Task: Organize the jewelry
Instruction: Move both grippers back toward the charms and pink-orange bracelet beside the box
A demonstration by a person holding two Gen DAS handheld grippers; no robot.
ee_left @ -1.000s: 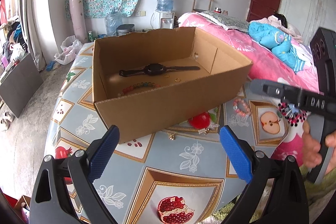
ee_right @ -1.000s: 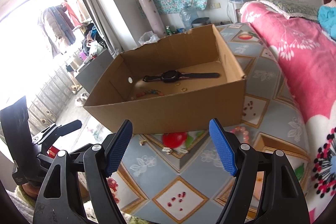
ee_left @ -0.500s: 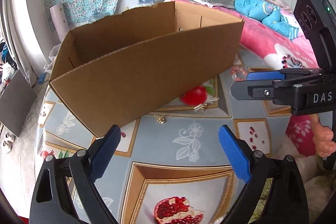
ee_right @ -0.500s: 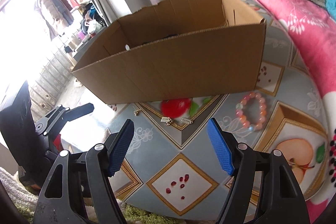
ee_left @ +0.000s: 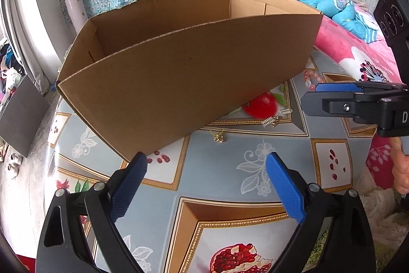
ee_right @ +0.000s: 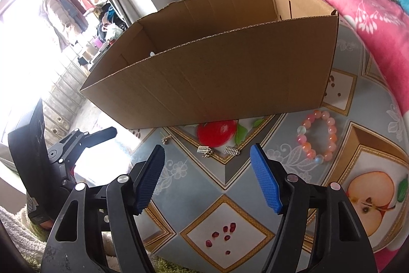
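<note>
Box: cardboard box (ee_right: 219, 83) stands open-topped on the patterned table (ee_right: 230, 229), toward its far side.
Bracelet: pink bead bracelet (ee_right: 318, 136) lies on the table off the box's near right corner.
Earrings: small metal pieces (ee_right: 204, 150) lie just before the box's near wall.
Left gripper (ee_left: 205, 182): jaws apart, nothing between them.
Right gripper (ee_right: 207, 175): jaws apart, have just been narrowing, nothing between them; hovers over the earrings.
</note>
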